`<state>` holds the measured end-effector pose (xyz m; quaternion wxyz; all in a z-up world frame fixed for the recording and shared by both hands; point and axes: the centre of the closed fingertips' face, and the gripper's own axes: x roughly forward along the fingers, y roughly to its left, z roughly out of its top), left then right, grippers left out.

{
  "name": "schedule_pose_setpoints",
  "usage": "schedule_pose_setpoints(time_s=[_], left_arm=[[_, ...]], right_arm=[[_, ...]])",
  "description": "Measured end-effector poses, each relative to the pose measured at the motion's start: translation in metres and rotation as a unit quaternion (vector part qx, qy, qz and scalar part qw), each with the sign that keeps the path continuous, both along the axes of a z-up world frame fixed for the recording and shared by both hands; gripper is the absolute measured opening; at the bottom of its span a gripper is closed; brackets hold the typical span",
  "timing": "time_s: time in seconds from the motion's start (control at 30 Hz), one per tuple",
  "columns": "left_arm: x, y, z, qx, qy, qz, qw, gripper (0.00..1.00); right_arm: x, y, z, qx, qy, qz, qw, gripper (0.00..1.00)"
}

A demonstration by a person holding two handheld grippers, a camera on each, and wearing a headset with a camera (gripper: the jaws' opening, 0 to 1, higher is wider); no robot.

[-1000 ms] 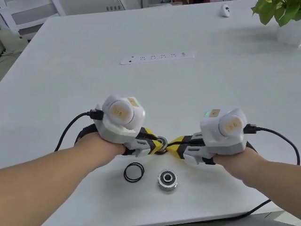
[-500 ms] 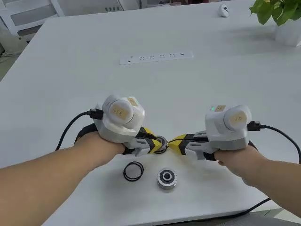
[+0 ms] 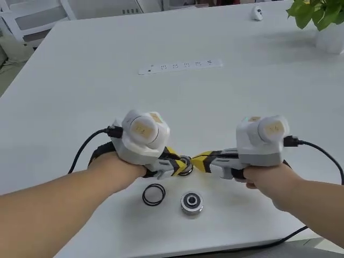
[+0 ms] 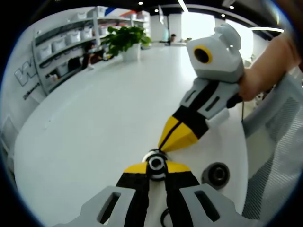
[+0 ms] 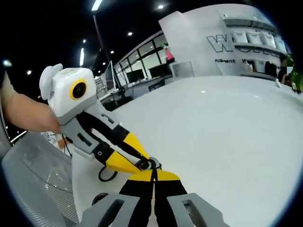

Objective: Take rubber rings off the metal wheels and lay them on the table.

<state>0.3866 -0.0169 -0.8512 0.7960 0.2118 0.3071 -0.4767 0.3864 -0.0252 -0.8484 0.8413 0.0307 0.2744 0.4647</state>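
A broad white bench [image 3: 80, 80] carries the work at its near edge. The left gripper [image 3: 173, 164] has its fingers [image 4: 135, 171] clenched on the held wheel [image 4: 156, 162], lifted just above the surface. The right gripper [image 3: 200, 160] meets it tip to tip, its fingers [image 5: 165, 177] pressed together at the wheel's rim. Whether they have a ring pinched I cannot tell.

The likely trouble is a slip. If the right tips catch metal and not rubber, a pull would give nothing or twist the wheel out of the left grasp. A stretched ring could also snap free and jump toward the near edge.

Just below the tips lie the loose rings [image 3: 153, 194], and the second wheel [image 3: 192, 202] sits beside them, so a dropped wheel could knock either. A cable [image 3: 86, 146] trails from each gripper. The power strip [image 3: 180, 66] and potted plant [image 3: 317, 13] sit well apart, out of the way.
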Motion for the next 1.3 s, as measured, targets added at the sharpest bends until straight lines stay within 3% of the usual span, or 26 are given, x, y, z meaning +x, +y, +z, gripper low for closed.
schedule_pose_setpoints(time_s=[0.5,0.7,0.8,0.83,1.3], left_arm=[[0.000,0.000,0.000,0.002,0.002,0.002,1.0000,0.11],[-0.001,0.000,0.000,0.001,0.002,0.001,1.0000,0.11],[-0.001,-0.001,0.000,0.001,0.001,-0.001,1.0000,0.11],[-0.001,-0.001,0.000,-0.001,0.002,0.000,1.0000,0.11],[0.000,-0.001,0.000,-0.002,-0.001,-0.003,1.0000,0.12]], right_arm=[[-0.005,0.005,0.002,0.014,0.012,0.005,0.9998,0.00],[-0.008,0.008,0.004,0.032,0.025,0.009,0.9991,0.00],[-0.010,0.015,0.015,0.052,0.018,0.020,0.9983,0.00],[-0.010,0.013,0.012,0.040,0.014,0.024,0.9988,0.00],[-0.017,0.012,0.017,0.072,0.040,0.026,0.9963,0.00]])
